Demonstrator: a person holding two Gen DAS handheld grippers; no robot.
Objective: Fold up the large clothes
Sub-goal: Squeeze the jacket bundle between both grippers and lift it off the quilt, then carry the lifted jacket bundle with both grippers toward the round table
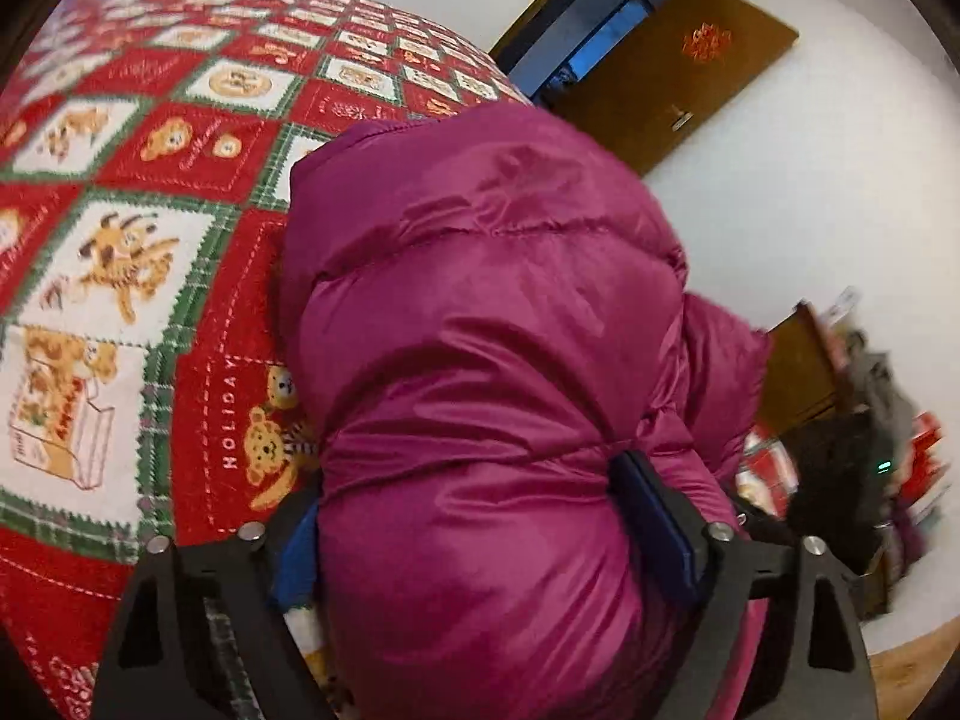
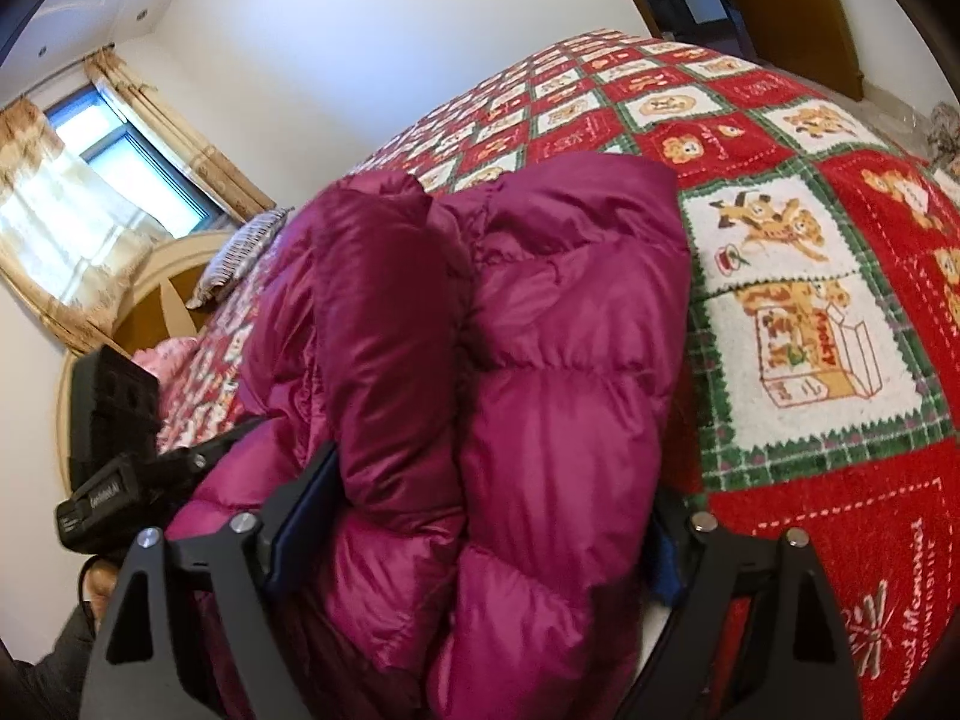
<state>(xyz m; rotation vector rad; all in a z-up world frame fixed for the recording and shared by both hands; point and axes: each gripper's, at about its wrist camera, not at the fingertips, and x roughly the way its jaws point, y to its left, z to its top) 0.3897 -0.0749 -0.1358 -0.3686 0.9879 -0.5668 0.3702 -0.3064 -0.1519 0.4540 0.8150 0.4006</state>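
Both the left gripper (image 1: pixel 480 540) and right gripper (image 2: pixel 480 516) are clamping thick bundles of the glossy magenta quilted puffer jacket (image 1: pixel 492 312), probably mid-fold, carrying it over the red-and-green teddy-bear patchwork bedspread (image 1: pixel 150 180); next, laying it flat.

A: Bed cover?
B: Red-and-green Christmas teddy-bear blanket (image 2: pixel 810 276) over the whole bed, "HOLIDAY" lettering.
A: Head end?
B: Striped pillow (image 2: pixel 243 252) and a pink cloth (image 2: pixel 171 354) against the curved cream headboard (image 2: pixel 144 294).
A: Walls?
B: Window (image 2: pixel 114 144) with beige curtains (image 2: pixel 180 138); open brown door (image 1: pixel 678 72) with red emblem.
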